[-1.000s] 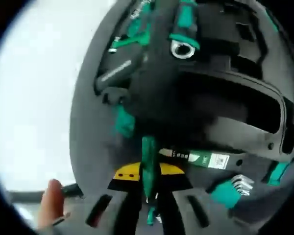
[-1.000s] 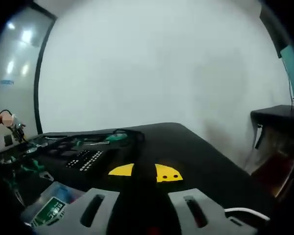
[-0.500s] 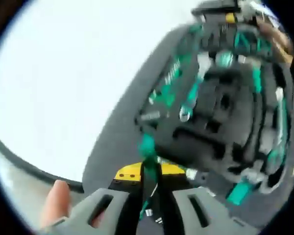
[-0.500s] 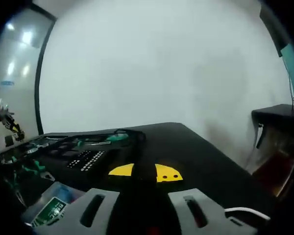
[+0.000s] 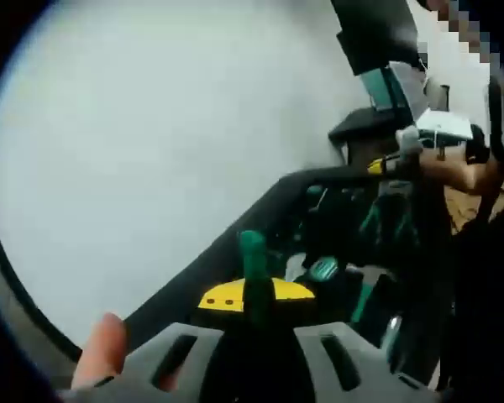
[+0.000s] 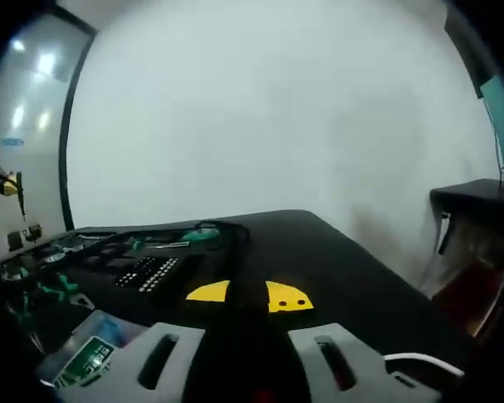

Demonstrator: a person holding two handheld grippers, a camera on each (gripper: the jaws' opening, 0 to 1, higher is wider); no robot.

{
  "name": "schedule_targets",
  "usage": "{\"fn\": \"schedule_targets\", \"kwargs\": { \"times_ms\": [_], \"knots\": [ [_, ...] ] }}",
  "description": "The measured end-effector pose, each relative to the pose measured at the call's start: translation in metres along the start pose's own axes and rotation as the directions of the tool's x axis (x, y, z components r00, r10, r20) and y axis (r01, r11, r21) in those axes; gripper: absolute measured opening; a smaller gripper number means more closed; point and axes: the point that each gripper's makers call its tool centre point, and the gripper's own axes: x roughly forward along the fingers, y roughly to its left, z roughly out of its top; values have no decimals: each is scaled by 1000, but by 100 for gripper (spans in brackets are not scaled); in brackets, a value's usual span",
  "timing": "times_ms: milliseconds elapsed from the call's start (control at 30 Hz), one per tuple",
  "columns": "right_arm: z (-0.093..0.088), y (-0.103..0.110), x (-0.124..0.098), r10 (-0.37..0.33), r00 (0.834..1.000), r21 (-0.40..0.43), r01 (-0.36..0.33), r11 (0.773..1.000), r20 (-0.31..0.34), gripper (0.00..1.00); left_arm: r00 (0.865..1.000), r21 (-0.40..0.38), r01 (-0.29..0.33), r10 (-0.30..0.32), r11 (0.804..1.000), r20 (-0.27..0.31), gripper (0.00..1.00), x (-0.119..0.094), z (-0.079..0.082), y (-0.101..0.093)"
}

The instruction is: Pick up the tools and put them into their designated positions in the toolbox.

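Note:
My left gripper (image 5: 254, 290) is shut on a slim green-handled tool (image 5: 252, 256) that stands up between its jaws, lifted above the near edge of the open black toolbox (image 5: 353, 231). Green-handled tools lie in the box's slots. Across the box a hand holds my right gripper (image 5: 416, 149). In the right gripper view the right gripper (image 6: 245, 298) rests low over the black table (image 6: 319, 252), jaws together with nothing between them. The toolbox (image 6: 126, 248) lies to its left, and the left gripper (image 6: 4, 185) hangs above the box's far-left end.
A green-and-white labelled pack (image 6: 84, 357) lies at the box's near corner, beside a rack of small bits (image 6: 147, 273). A dark side table (image 6: 479, 197) stands at the right. A finger (image 5: 105, 348) rests beside the left gripper. A white wall lies behind.
The left gripper has lifted and tilted up from looking down into the toolbox to looking across it, still holding the green tool. In the right gripper view it rose; the right gripper stayed put.

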Motion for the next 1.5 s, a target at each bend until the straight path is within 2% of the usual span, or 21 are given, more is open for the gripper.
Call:
{"fn": "schedule_targets", "kwargs": {
  "times_ms": [100, 167, 267, 367, 500, 633, 700, 767, 800, 833, 867, 933, 967, 1000, 1133, 1200, 1300, 1367, 1400, 1433, 1500],
  "knots": [
    [1, 0, 0, 0, 1000, 5, 0, 1000, 4, 12, 1000, 2, 15, -15, 1000, 5, 3, 23, 12, -20],
    [1, -1, -1, 0, 1000, 15, 0, 1000, 6, 12, 994, -117, 78, -68, 990, 87, 3, 39, 29, -37],
    [1, 0, -1, 6, 1000, 16, -6, 1000, 7, 12, 988, -113, 116, -103, 987, 116, 3, 61, 45, -56],
    [1, 1, -1, 15, 1000, 17, -15, 1000, 10, 12, 965, -197, 202, -161, 959, 207, 3, 87, 73, -81],
    [3, 2, -1, 24, 1000, 29, -24, 999, 17, 12, 947, -314, 255, -170, 914, 274, 3, 115, 92, -96],
    [4, 3, -2, 36, 999, 38, -37, 999, 25, 12, 962, -482, 238, -134, 843, 239, 3, 161, 80, -107],
    [5, 4, -1, 42, 999, 42, -43, 998, 28, 12, 957, -524, 265, -153, 809, 247, 3, 181, 75, -114],
    [5, 5, -1, 49, 998, 45, -50, 998, 28, 12, 944, -626, 307, -147, 717, 294, 3, 195, 75, -114],
    [5, 5, -1, 51, 998, 47, -52, 998, 29, 12, 938, -688, 330, -143, 647, 315, 3, 199, 73, -114],
    [5, 6, -2, 54, 998, 49, -55, 997, 30, 12, 937, -710, 336, -146, 619, 317, 3, 202, 70, -116],
    [5, 6, -2, 56, 998, 52, -58, 997, 31, 12, 938, -716, 335, -148, 613, 312, 3, 204, 64, -117],
    [5, 6, -2, 63, 997, 58, -64, 996, 33, 12, 947, -698, 307, -136, 647, 291, 3, 206, 54, -123],
    [6, 7, -2, 66, 997, 60, -68, 996, 34, 12, 950, -697, 300, -137, 651, 281, 3, 206, 50, -124],
    [6, 7, -2, 69, 997, 61, -71, 996, 35, 12, 955, -705, 291, -147, 646, 259, 3, 205, 43, -128],
    [7, 8, -2, 74, 996, 69, -77, 995, 42, 12, 953, -734, 298, -140, 610, 270, 3, 185, 34, -135],
    [8, 9, -3, 79, 996, 72, -82, 994, 46, 12, 955, -742, 291, -142, 604, 259, 3, 175, 30, -141],
    [9, 10, -4, 84, 995, 76, -88, 993, 54, 12, 968, -745, 247, -128, 619, 215, 3, 154, 15, -153],
    [9, 10, -4, 87, 995, 79, -91, 993, 54, 12, 974, -762, 225, -124, 608, 189, 3, 143, 3, -162],
    [9, 10, -4, 88, 995, 81, -92, 992, 53, 12, 983, -768, 185, -107, 613, 151, 3, 140, -7, -162],
    [9, 10, -5, 88, 995, 81, -92, 992, 54, 12, 987, -759, 158, -113, 631, 112, 4, 135, -17, -166],
    [10, 10, -5, 90, 994, 81, -94, 992, 54, 12, 993, -752, 120, -95, 649, 76, 4, 128, -27, -166]
  ]
}}
